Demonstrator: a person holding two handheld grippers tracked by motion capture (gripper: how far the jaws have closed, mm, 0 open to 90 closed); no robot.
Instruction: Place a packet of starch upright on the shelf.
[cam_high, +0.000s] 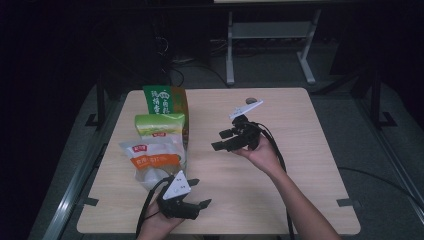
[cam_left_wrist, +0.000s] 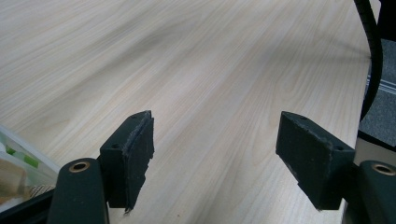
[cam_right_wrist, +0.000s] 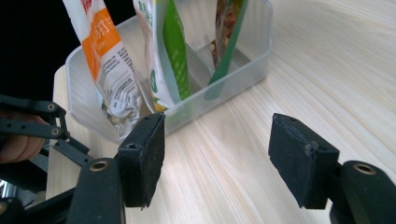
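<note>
three snack bags (cam_high: 157, 135) stand in a clear bin (cam_right_wrist: 224, 79) at left of frame; left gripper (cam_high: 192, 192) and right gripper (cam_high: 220, 140) both gape wide, holding nothing.

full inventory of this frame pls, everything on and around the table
table: 1, light wood grain, centre of the high view
clear bin: 1, see-through plastic, left side of the table, holds the pouches
orange-and-white pouch: 1, upright in the bin, nearest the person
light green pouch: 1, upright in the bin, middle
dark green pouch: 1, with brown side, upright in the bin, farthest back
metal stand: 1, grey, on the floor behind the table
left claw: 1, black, open, nothing between the jaws, near table edge beside the bin
right claw: 1, black, open, nothing between the jaws, mid-table, pointing toward the bin
hands: 2, one on each claw
</note>
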